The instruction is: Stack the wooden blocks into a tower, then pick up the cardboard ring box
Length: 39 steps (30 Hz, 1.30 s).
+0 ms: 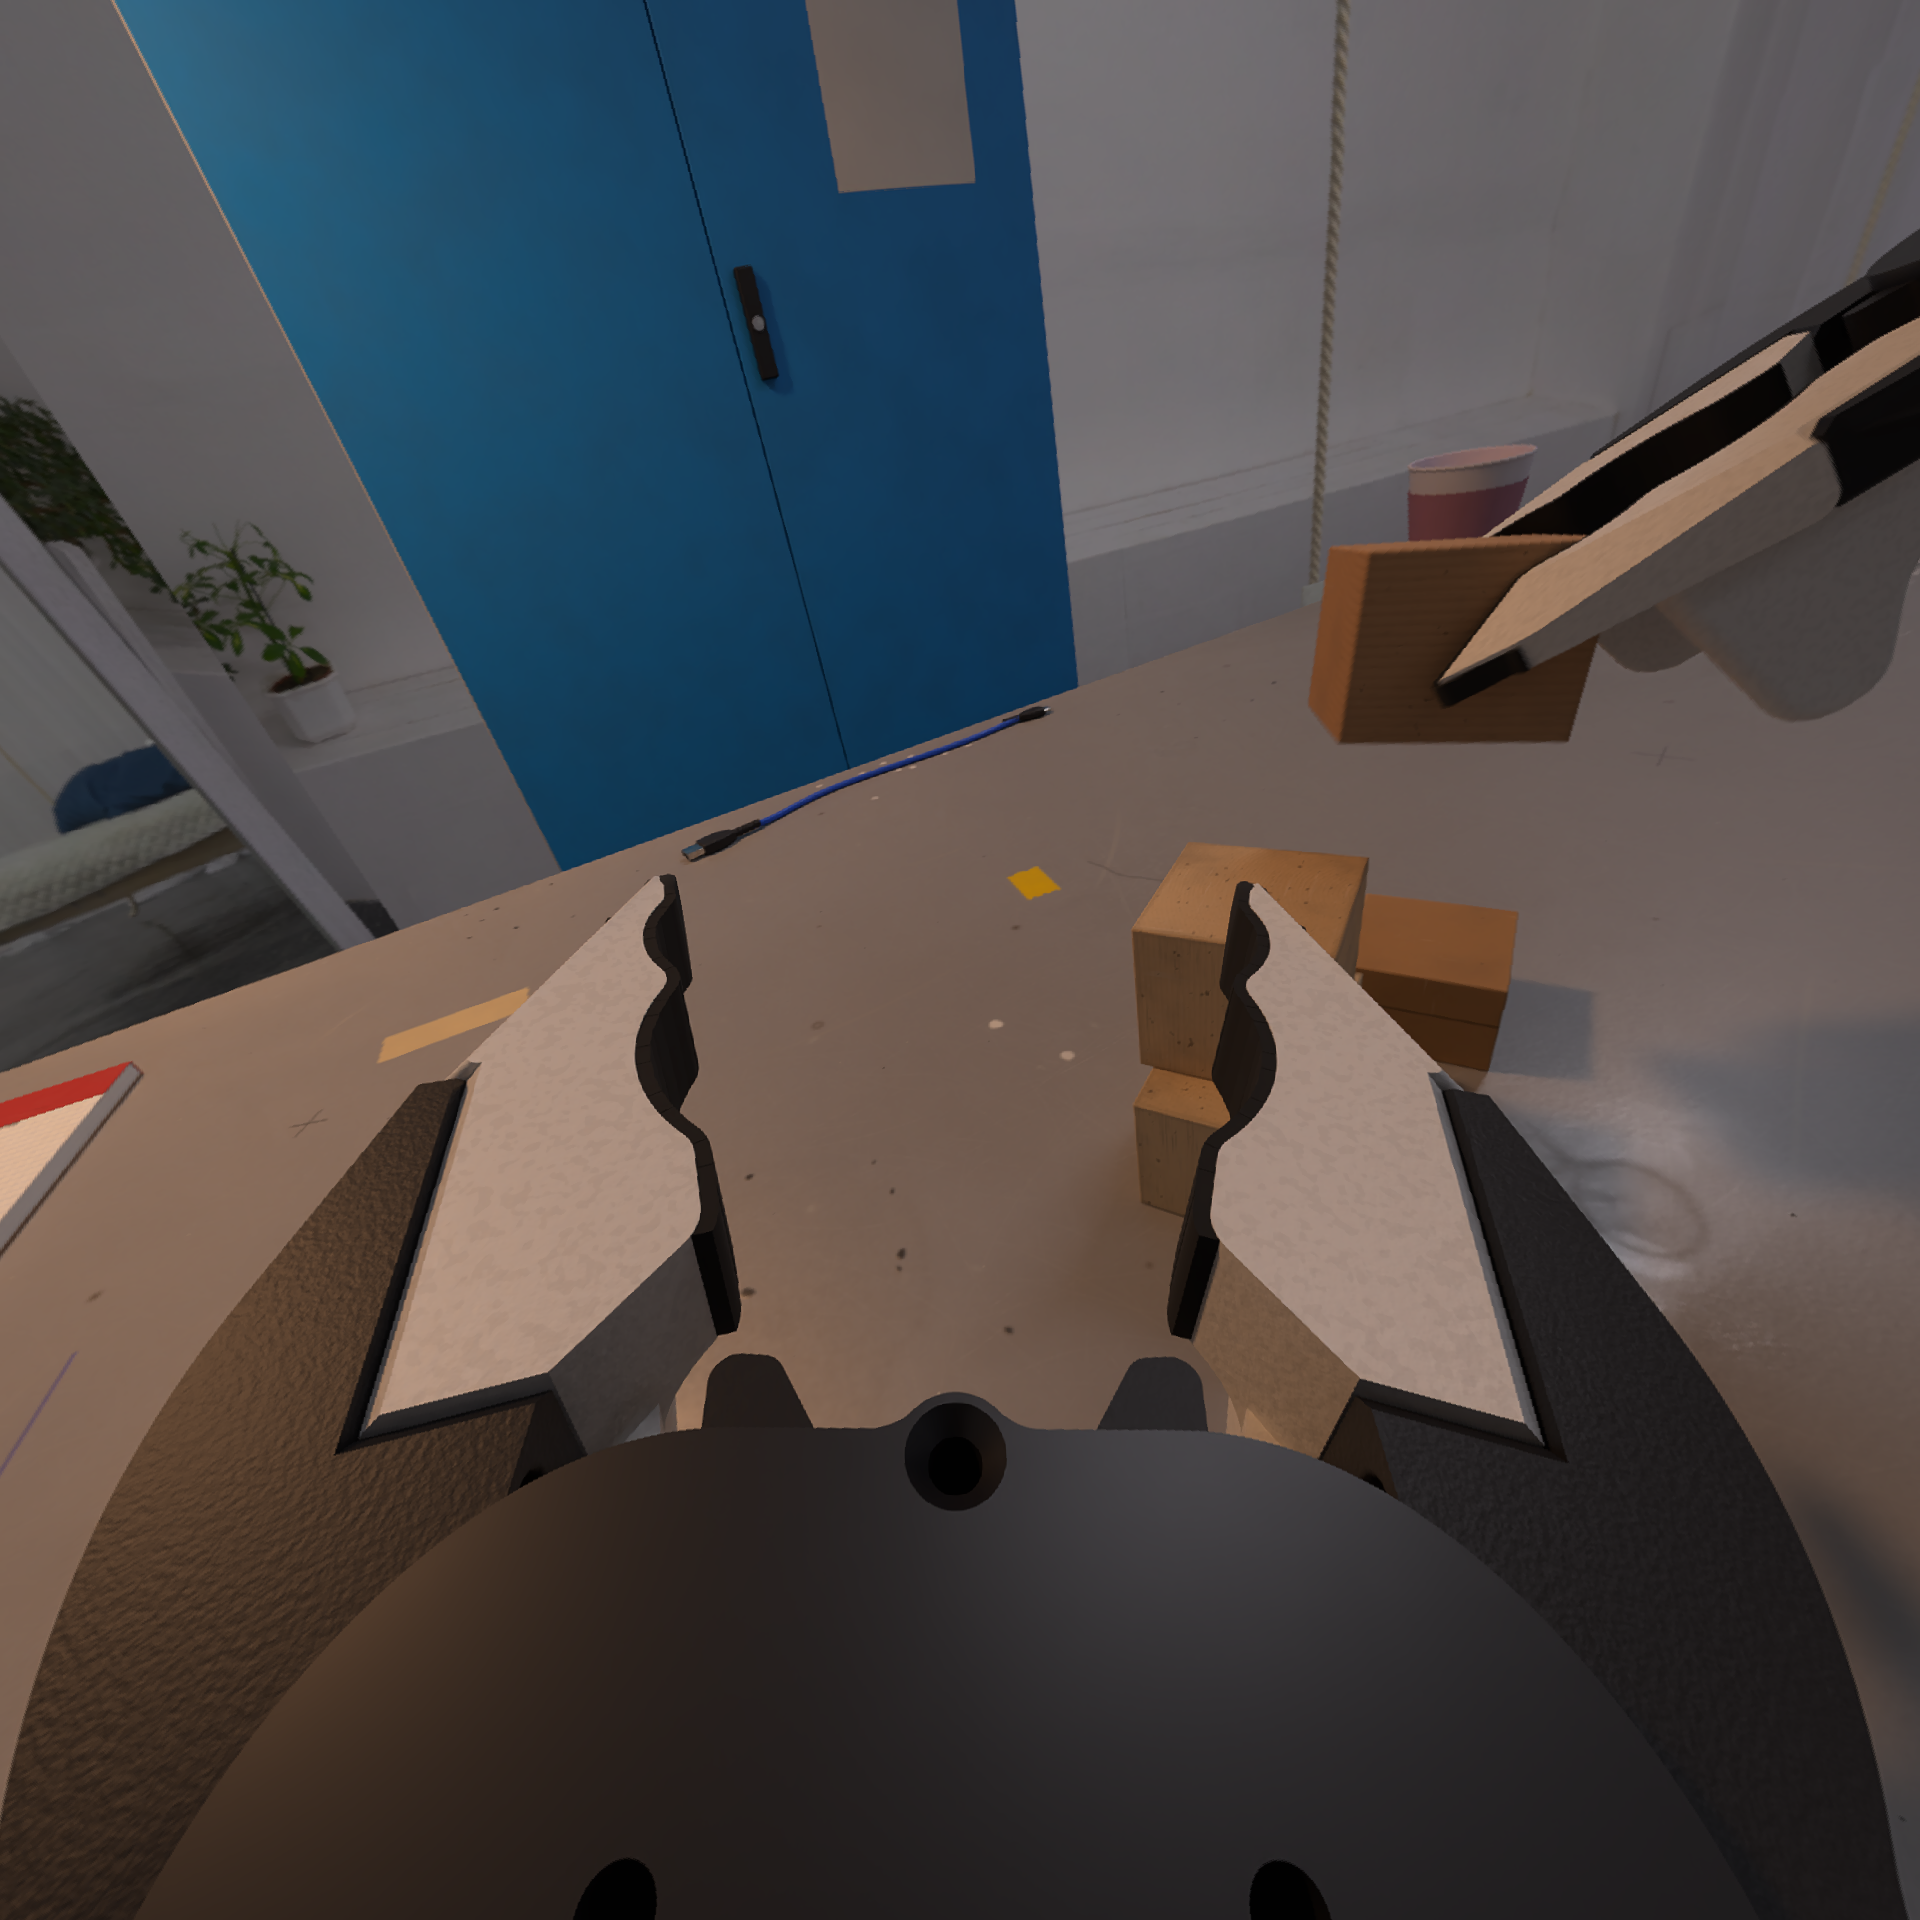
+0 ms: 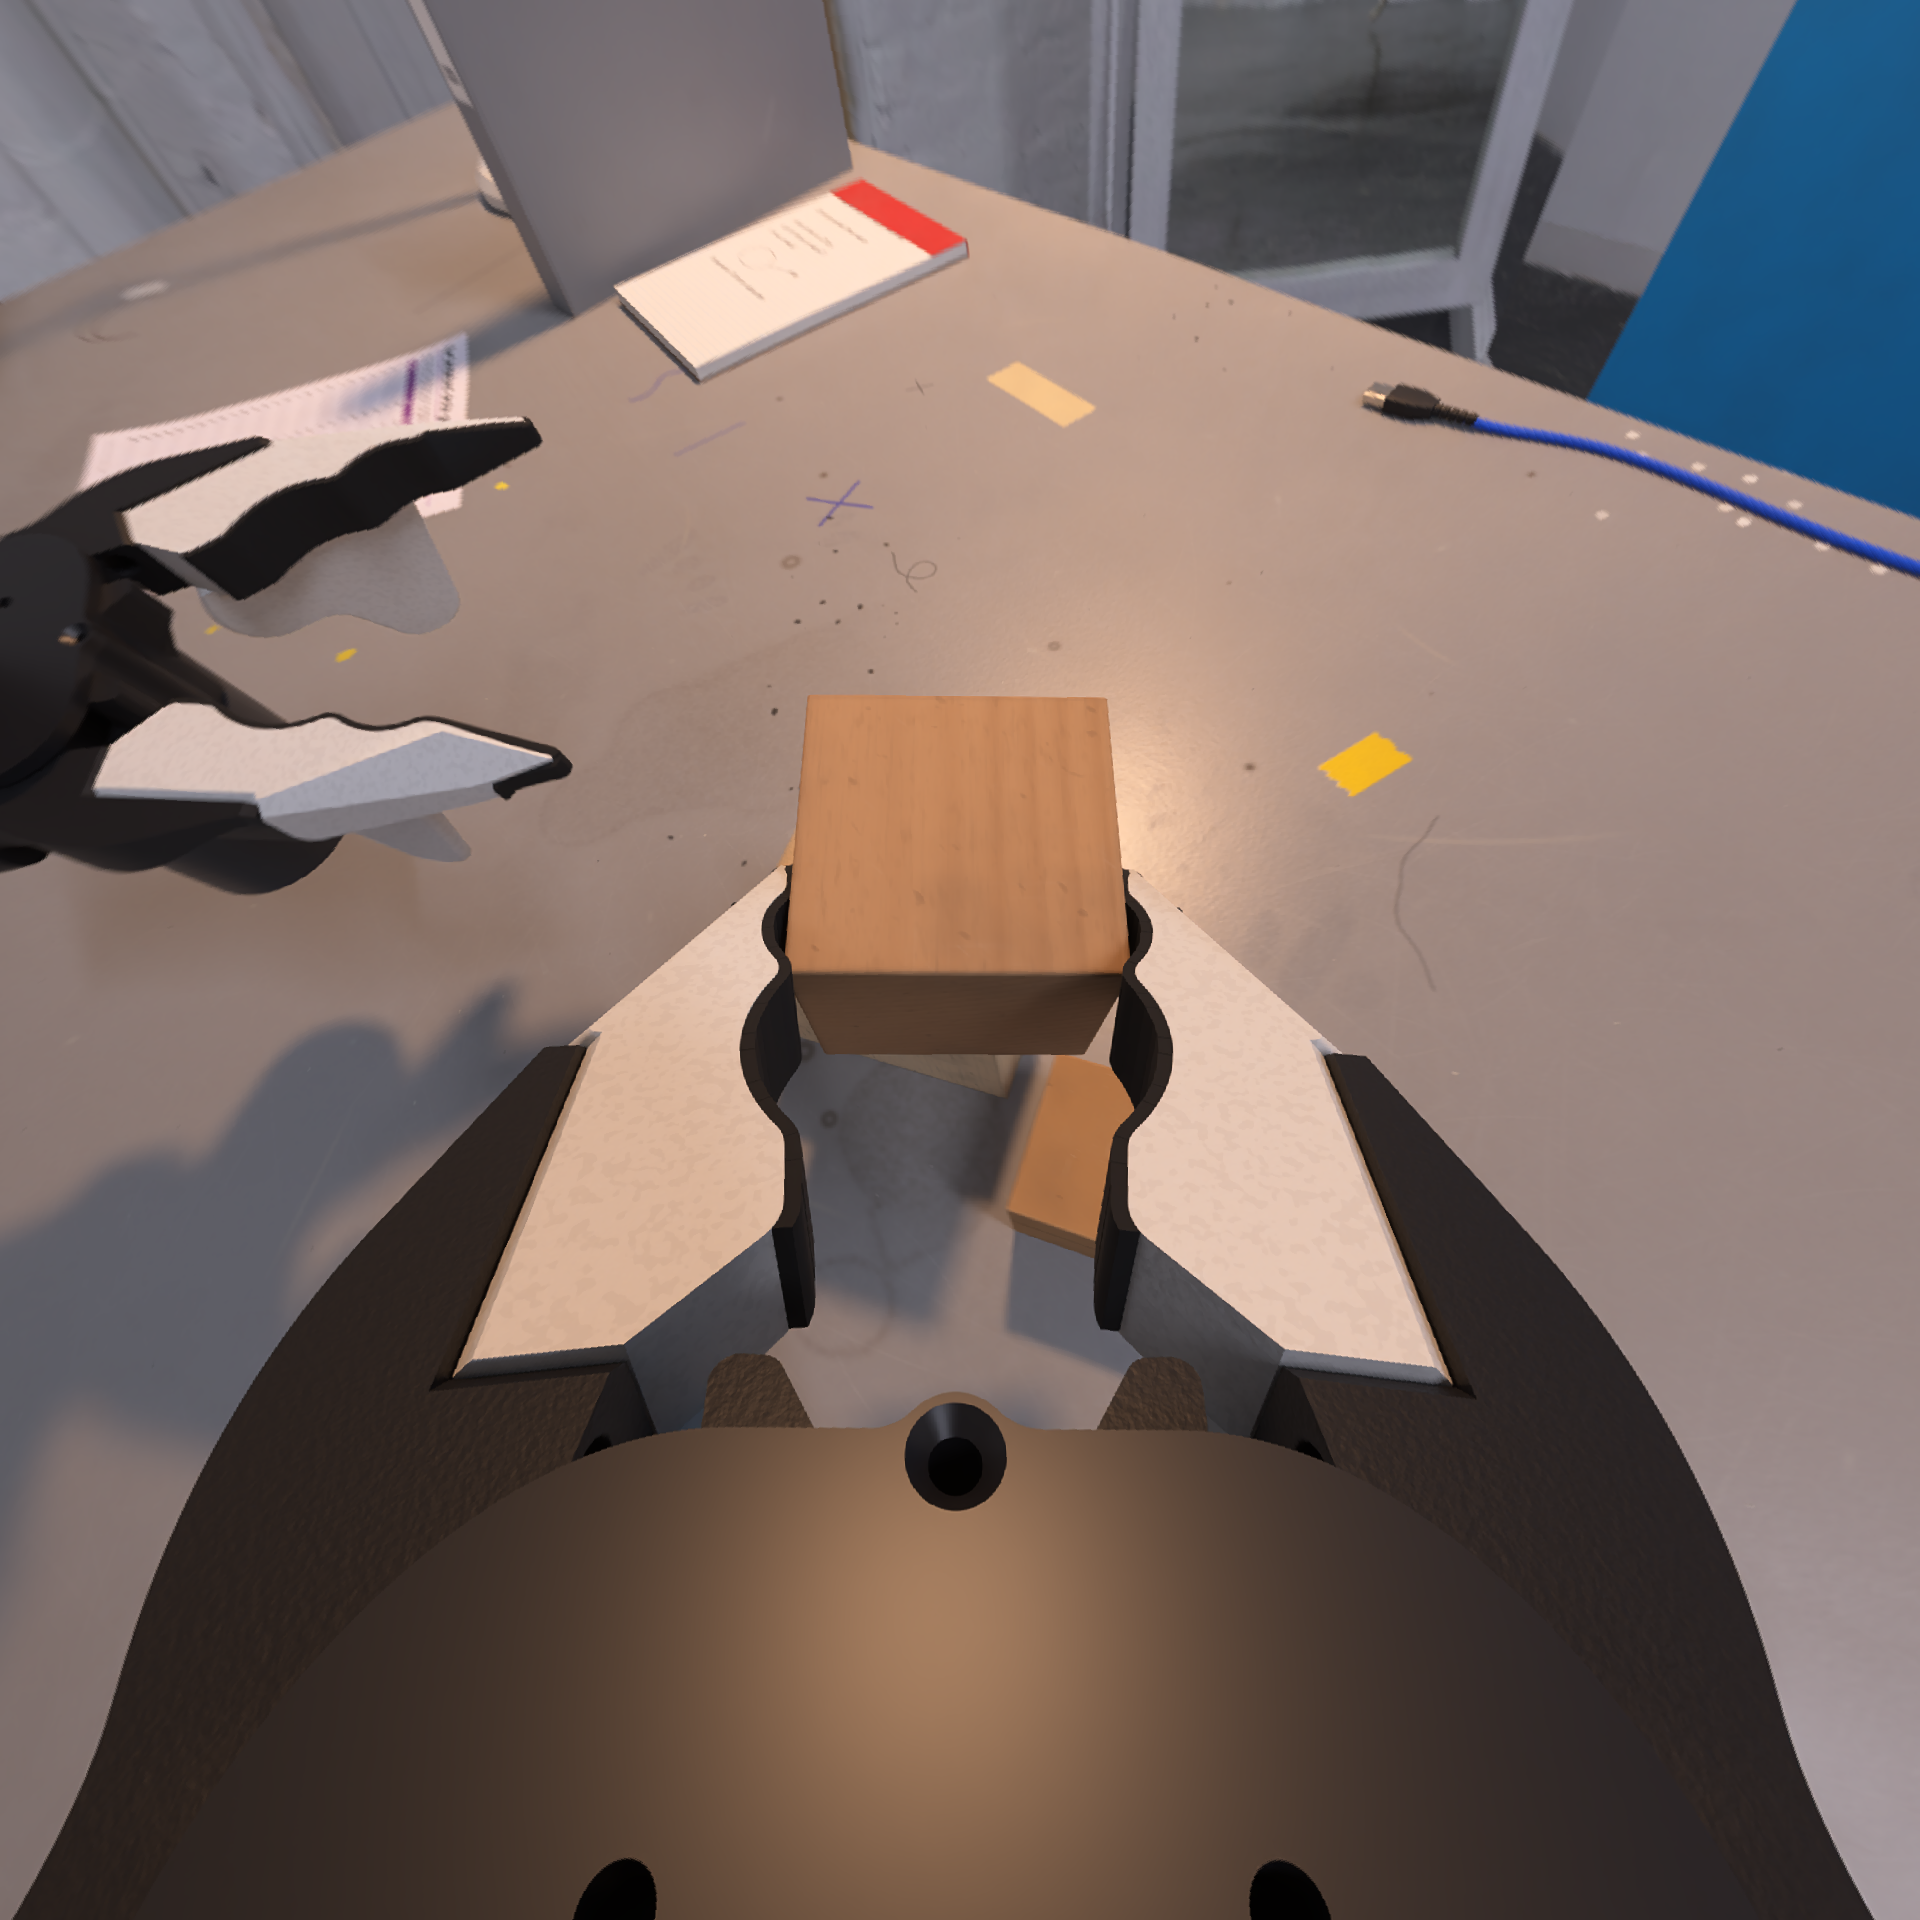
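My right gripper (image 2: 956, 883) is shut on a brown wooden block (image 2: 956, 810) and holds it in the air. In the left wrist view the right gripper (image 1: 1475, 613) and the held block (image 1: 1382, 644) hang above and beyond the stack. Two lighter wooden blocks are stacked, the upper block (image 1: 1288, 894) on the lower block (image 1: 1169, 1143). A corner of the stack (image 2: 982, 1070) shows under the held block. The cardboard ring box (image 1: 1439, 971) stands right behind the stack and also shows in the right wrist view (image 2: 1070, 1153). My left gripper (image 1: 956, 894) is open and empty, left of the stack; the right wrist view shows it too (image 2: 551, 601).
A blue cable (image 1: 883, 774) lies along the table's far edge. A red-edged notepad (image 2: 790, 275), a grey upright panel (image 2: 644, 125) and a printed sheet (image 2: 312, 416) lie beyond the left gripper. Yellow tape (image 2: 1363, 762) marks the table. A pink cup (image 1: 1465, 488) stands at the back.
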Available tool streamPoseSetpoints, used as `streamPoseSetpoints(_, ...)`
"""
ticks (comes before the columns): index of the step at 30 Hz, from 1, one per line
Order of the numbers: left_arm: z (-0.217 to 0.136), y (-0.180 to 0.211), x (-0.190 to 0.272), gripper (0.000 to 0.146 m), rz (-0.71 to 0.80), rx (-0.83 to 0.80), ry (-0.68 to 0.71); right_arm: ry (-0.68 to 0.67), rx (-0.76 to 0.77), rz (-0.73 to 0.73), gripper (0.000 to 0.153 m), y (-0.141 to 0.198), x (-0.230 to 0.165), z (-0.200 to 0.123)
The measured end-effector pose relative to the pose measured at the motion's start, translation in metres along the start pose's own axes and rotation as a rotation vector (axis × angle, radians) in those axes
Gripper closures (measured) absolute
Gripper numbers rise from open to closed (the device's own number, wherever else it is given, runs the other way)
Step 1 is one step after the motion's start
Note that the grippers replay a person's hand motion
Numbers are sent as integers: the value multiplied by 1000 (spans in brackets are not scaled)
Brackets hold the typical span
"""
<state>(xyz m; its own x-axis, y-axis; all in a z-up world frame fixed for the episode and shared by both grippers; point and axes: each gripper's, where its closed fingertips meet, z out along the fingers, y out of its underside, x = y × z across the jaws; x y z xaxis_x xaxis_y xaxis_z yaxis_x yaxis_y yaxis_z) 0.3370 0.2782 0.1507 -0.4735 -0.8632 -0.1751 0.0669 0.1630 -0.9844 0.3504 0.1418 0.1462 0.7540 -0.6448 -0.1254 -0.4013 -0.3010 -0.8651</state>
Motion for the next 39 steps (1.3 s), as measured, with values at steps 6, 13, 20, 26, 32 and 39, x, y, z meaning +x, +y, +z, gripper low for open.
streamPoseSetpoints(6, -2, 3, -2, 42, -5, -10, -4, 119, -70, -30, 94, 3, -17, 26)
streamPoseSetpoints(13, -6, 0, -6, 42, -46, 16, 3, 199, -133, -70, 94, 7, -20, 37)
streamPoseSetpoints(20, -7, -2, -6, 42, -53, 27, 12, 213, -145, -63, 94, 10, -18, 38)
streamPoseSetpoints(26, -6, 1, -4, 43, -42, 11, 15, 202, -138, -48, 94, 15, -14, 42)
streamPoseSetpoints(32, -6, 1, -6, 43, -56, 16, 16, 131, -24, -58, 53, 10, -14, 21)
streamPoseSetpoints(39, -11, -5, -15, 43, -80, 36, -28, 293, 215, 109, 51, 55, 54, -26)
